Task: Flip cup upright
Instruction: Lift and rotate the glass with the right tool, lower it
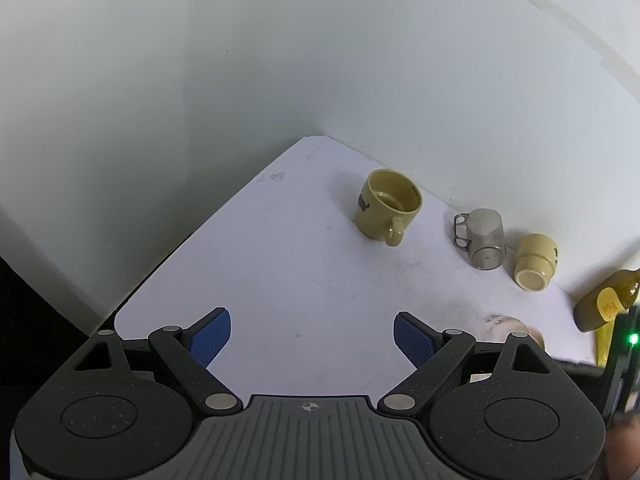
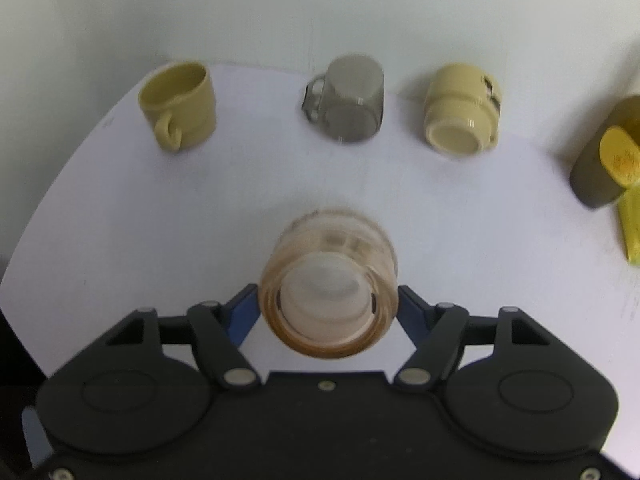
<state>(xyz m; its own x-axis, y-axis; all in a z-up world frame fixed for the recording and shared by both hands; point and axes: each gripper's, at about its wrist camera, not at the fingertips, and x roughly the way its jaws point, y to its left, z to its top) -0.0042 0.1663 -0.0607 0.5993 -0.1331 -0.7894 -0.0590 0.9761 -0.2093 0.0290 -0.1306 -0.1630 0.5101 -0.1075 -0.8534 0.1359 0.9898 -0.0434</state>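
A clear orange-tinted plastic cup (image 2: 328, 284) stands upside down, base up, between the blue pads of my right gripper (image 2: 326, 308), which is shut on its sides. At the back of the white table (image 2: 120, 208) stand an upright yellow mug (image 2: 180, 104), an upside-down grey clear cup (image 2: 348, 100) and an upside-down yellow mug (image 2: 460, 108). In the left wrist view my left gripper (image 1: 312, 338) is open and empty over the table, with the upright yellow mug (image 1: 386, 206), grey cup (image 1: 482, 238) and upside-down mug (image 1: 536, 262) beyond it.
White walls close the table's back and left sides. A dark olive bottle with a yellow label (image 2: 604, 156) lies at the far right, also in the left wrist view (image 1: 604, 304). The table's left edge (image 1: 168, 264) drops into dark space.
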